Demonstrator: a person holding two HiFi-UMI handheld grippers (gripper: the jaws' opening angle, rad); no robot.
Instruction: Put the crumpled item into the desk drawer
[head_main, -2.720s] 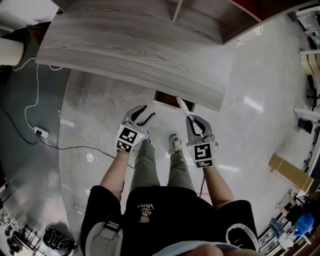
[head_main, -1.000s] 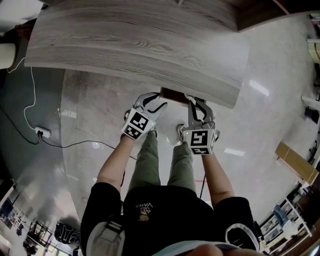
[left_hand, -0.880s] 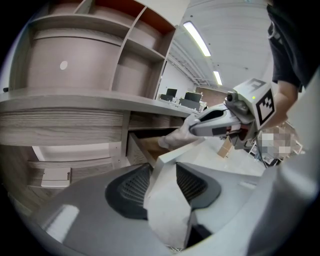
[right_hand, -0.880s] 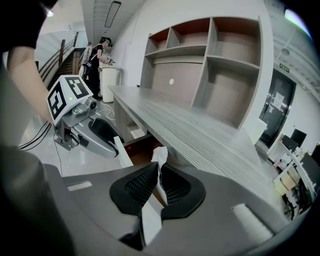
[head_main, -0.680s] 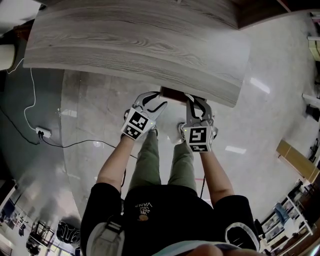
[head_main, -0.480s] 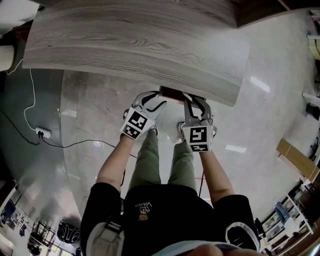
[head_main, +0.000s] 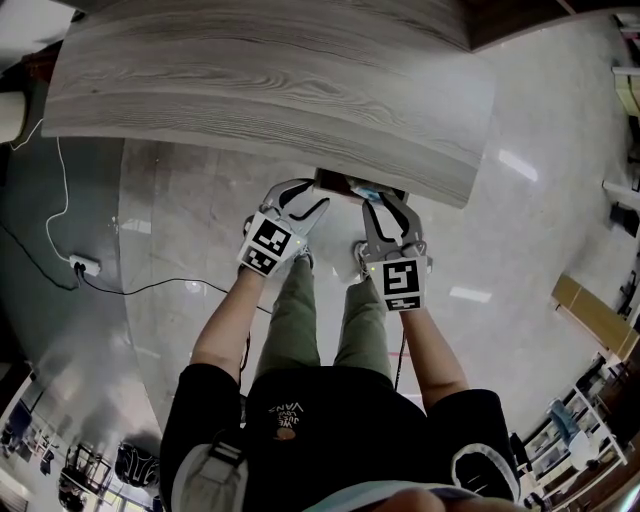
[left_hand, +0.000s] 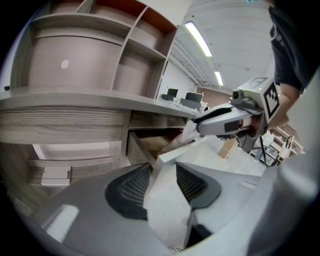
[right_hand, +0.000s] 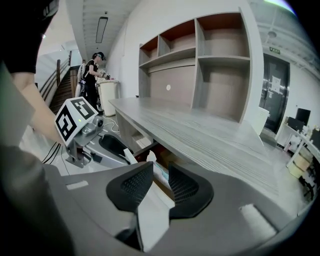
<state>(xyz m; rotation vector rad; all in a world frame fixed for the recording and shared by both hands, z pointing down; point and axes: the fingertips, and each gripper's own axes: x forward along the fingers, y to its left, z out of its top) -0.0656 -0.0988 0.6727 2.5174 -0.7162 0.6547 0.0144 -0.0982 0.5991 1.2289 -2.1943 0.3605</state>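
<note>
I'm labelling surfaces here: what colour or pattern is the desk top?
The desk top is light grey wood grain, clearest in the head view.

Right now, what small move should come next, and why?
Probably push the drawer front inward with both tools. The crumpled item already seems to lie inside the open drawer, and the left tool and right tool each clamp that front.

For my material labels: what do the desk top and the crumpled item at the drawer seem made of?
Desk top: grey wood-grain board, matte, probably laminate, judging by its even grain. Crumpled item: white with pale blue, thin and creased, likely paper or tissue; uncertain.
</note>
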